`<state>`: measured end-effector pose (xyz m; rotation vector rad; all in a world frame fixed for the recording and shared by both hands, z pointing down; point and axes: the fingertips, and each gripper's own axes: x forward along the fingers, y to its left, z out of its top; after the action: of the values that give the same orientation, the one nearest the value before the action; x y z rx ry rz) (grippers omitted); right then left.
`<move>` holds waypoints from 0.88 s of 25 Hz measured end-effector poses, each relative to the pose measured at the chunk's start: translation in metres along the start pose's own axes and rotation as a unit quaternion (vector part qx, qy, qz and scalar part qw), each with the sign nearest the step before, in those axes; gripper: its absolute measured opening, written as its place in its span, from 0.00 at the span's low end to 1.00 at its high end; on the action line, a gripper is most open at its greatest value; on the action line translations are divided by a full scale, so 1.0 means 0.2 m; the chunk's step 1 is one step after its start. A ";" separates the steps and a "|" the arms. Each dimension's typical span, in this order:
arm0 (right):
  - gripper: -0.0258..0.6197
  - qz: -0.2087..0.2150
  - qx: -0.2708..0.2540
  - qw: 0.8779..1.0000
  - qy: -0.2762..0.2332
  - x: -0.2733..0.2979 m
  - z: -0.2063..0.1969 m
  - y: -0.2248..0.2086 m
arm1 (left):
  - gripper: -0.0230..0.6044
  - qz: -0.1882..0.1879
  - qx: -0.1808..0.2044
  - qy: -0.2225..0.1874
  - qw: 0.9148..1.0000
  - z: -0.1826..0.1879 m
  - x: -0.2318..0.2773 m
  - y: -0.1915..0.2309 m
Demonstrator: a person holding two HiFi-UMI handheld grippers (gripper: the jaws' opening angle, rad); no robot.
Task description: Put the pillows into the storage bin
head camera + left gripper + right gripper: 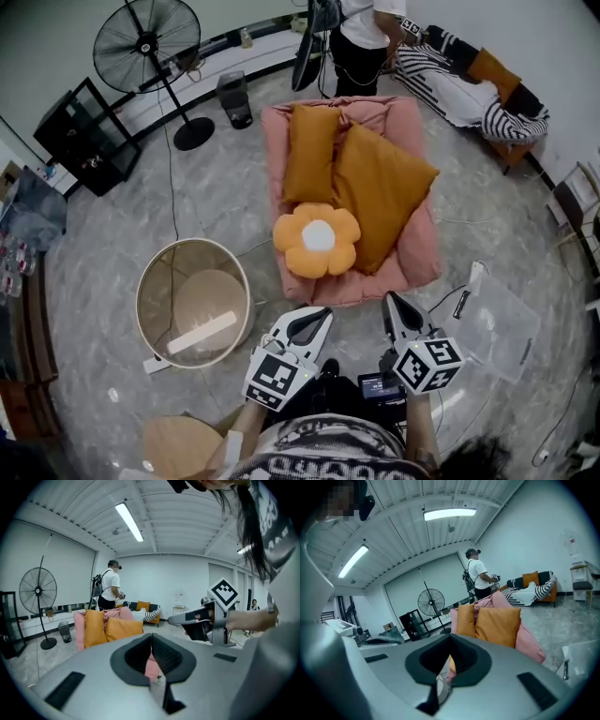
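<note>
Pillows (380, 192) on the pink cushion (424, 255), bin (161, 281) beside it.
Left gripper (319, 319) and right gripper (394, 305) hover near the cushion's edge, jaws pressed together, holding nothing.

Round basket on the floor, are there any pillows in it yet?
No pillows in it. The head view looks straight into the round basket: only its bottom and a pale strip show inside.

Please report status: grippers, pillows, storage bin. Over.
Left gripper and right gripper shut, empty. Flower pillow and two orange pillows on pink cushion, none in storage bin. Nothing in the way.
</note>
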<state>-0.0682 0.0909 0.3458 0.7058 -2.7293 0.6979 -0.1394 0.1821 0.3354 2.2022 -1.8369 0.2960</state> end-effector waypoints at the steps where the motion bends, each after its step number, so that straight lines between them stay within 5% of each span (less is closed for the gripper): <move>1: 0.04 0.002 0.001 1.000 -0.001 0.02 0.01 -0.01 | 0.06 0.001 -0.001 0.002 1.000 0.00 0.01 0.01; 11: 0.04 0.000 0.016 1.000 -0.015 0.04 0.09 -0.12 | 0.06 -0.004 0.017 0.011 1.000 0.09 0.17 0.05; 22: 0.04 -0.064 0.046 0.996 -0.030 0.18 0.20 -0.57 | 0.06 -0.088 0.044 0.028 0.995 0.16 0.73 0.06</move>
<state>-0.0445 -0.0313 0.3670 0.9282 -2.6910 0.7893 -0.1262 0.0339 0.3513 2.3710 -1.6159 0.4040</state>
